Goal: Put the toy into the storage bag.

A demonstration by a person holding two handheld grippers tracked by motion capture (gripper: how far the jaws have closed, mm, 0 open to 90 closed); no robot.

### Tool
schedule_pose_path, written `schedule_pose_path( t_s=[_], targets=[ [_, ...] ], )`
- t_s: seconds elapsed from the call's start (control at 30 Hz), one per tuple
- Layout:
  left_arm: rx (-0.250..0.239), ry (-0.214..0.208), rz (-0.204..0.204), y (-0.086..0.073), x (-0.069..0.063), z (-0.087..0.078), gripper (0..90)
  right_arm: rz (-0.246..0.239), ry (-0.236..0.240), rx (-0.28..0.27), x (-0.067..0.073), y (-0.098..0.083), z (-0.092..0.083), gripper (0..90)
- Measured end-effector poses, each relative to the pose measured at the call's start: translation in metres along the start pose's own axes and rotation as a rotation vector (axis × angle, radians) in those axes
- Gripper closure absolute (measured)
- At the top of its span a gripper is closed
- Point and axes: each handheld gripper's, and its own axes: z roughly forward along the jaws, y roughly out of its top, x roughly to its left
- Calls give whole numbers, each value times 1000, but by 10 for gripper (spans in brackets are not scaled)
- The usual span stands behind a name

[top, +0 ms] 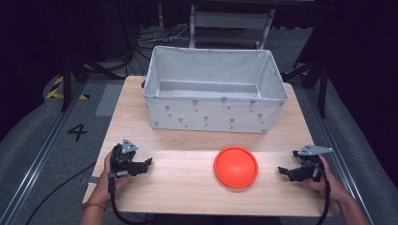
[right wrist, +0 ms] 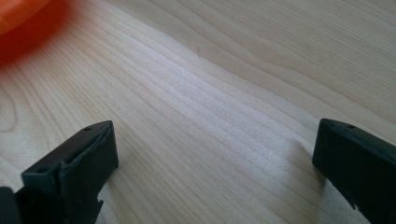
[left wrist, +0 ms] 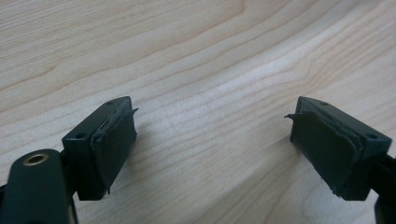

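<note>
An orange round plate (top: 236,166) lies upside down on the wooden table (top: 187,187), near the front and a little right of the middle. My left gripper (top: 149,162) rests on the table at the front left, a good way left of the plate, its jaws open over bare wood (left wrist: 212,126). My right gripper (top: 280,171) sits at the front right, its tips pointing at the plate with a short gap between; its jaws are open with nothing between them (right wrist: 215,154). A blurred edge of the plate (right wrist: 18,11) shows at the top left of the right gripper view.
A large white fabric box (top: 214,89) with a small grey print stands open at the back of the table, with nothing showing inside. Dark floor, cables and metal stands surround the table. Bare wood lies between the two grippers and in front of the box.
</note>
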Motion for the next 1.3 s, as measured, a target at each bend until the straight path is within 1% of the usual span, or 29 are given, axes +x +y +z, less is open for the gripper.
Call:
schedule_pose_path(
  t_s=[0.07,0.1,0.17,0.3,0.33,0.43,0.5,0.53,0.57,0.6,0.63,0.67,0.73,0.77,0.8,0.83,0.87,0.9,0.93,0.97,1.03,1.07,1.1,1.17,1.27,1.3],
  targets=[
    [6,-9,4,0,0,-1,146,-1,0,0,0,0,0,0],
    [2,-11,11,-1,0,-1,146,-3,4,0,0,0,0,0],
    [5,-33,25,-2,2,-2,142,-12,14,-1,-1,0,-1,0],
    [12,-51,52,-2,2,-2,118,-17,23,-1,-2,0,0,0],
    [14,-51,53,-2,1,-2,101,-19,24,0,-3,0,0,0],
    [16,-55,51,-3,1,-2,98,-18,18,6,-2,1,0,4],
    [20,-69,62,-3,1,-2,95,-17,26,11,-1,2,-1,53],
    [17,-71,66,-3,1,-2,93,-15,26,10,0,4,-2,118],
    [18,-76,69,-3,1,-2,93,-21,34,1,1,5,-3,214],
    [16,-75,79,-3,2,-3,92,-24,50,-3,2,7,-4,248],
    [15,-79,83,-3,2,-3,92,-21,58,-3,3,8,-4,204],
    [20,-89,84,-4,1,-3,92,-20,60,-6,5,10,-4,179],
    [22,-100,96,-4,0,-4,92,-20,79,-22,9,16,-5,238],
    [18,-102,94,-5,-1,-4,92,-27,85,-25,11,19,-4,233],
    [21,-100,102,-5,-1,-5,92,-32,89,-35,14,22,-4,216],
    [16,-97,104,-5,-2,-5,92,-28,98,-38,18,25,-4,215],
    [22,-112,100,-6,-3,-5,92,-31,105,-45,22,29,-3,219],
    [20,-109,117,-6,-2,-6,92,-39,105,-48,26,32,-3,219],
    [24,-117,100,-6,-4,-6,92,-50,107,-51,31,36,-2,217],
    [24,-117,106,-7,-4,-6,92,-60,110,-56,36,40,-1,217],
    [18,-118,113,-7,-4,-6,92,-83,120,-52,46,47,2,216],
    [19,-116,118,-7,-5,-7,92,-90,131,-51,51,51,4,216],
    [25,-124,113,-8,-5,-7,92,-90,152,-51,56,54,6,217],
    [20,-117,123,-8,-5,-8,92,-101,167,-48,66,60,13,218],
    [24,-124,111,-9,-6,-8,92,-129,188,-36,76,66,22,216],
    [21,-118,117,-9,-6,-8,92,-134,194,-33,79,67,26,216]
  ],
)
